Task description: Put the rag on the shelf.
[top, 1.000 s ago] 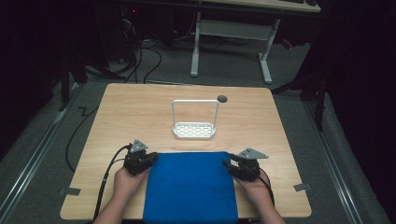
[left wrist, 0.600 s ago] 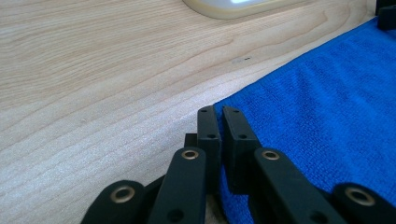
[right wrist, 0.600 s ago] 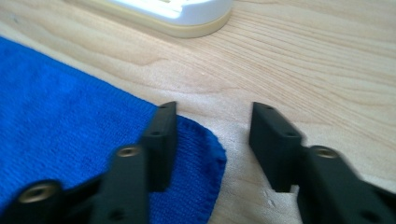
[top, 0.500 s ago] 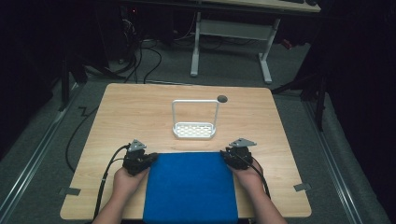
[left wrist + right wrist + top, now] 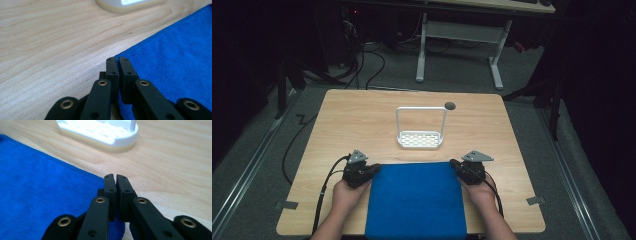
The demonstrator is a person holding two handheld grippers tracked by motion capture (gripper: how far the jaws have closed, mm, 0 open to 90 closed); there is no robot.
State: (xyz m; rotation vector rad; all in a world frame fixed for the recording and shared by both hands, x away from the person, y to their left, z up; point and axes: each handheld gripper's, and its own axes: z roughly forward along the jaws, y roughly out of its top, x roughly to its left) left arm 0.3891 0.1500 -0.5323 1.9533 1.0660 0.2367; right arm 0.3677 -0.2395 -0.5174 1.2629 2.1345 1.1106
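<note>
Left gripper (image 5: 373,168) and right gripper (image 5: 455,164), which has just closed, each pinch a far corner of the blue cloth (image 5: 416,200); lift both evenly, keeping the edge taut.

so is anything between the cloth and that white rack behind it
Nothing visible. Bare table lies between the blue cloth and the white rack. Each hand-held gripper, left and right, is shut on a far corner of the cloth.
</note>
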